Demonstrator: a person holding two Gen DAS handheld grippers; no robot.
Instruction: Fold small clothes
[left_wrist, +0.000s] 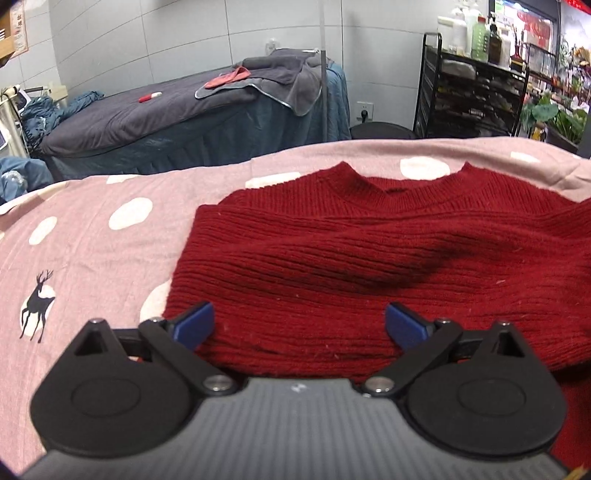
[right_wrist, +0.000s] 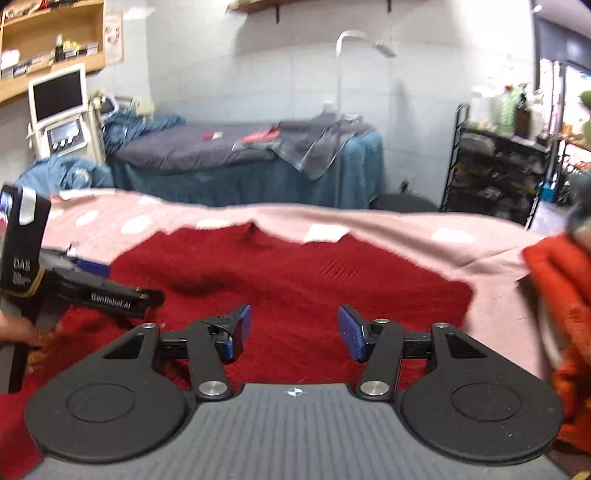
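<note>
- Far left, right wrist view: left gripper (right_wrist: 92, 267) seen side-on over the sweater's left part, a hand (right_wrist: 20, 330) on its handle. Black block on it reads "DAS"; the arm below reads what looks like "GenRobot.AI".
- Left wrist view: left gripper (left_wrist: 300, 325) spread wide, blue pads apart, nothing pinched. It hangs over the near-left part of the red sweater (left_wrist: 369, 266); whether it touches the knit, can't tell.
- Red sweater lies flat on the pink spotted sheet (left_wrist: 92, 240), collar (left_wrist: 402, 186) at the far edge, body coming toward the camera. A sleeve looks folded across the front, running left to right, so the garment's long axis is crosswise to both grippers.
- Deer print on the sheet at left; no readable text there.
- Right wrist view: right gripper (right_wrist: 294, 332) also spread, nothing between the pads, sweater (right_wrist: 295, 280) directly ahead and below.
- Both grippers sit at the near hem side; left is nearer the left edge, right nearer the middle. My guess: next grab is the near edge, folded away toward the collar.
- Far right: an orange garment (right_wrist: 565, 314) lies on the sheet, apart from the sweater.
</note>
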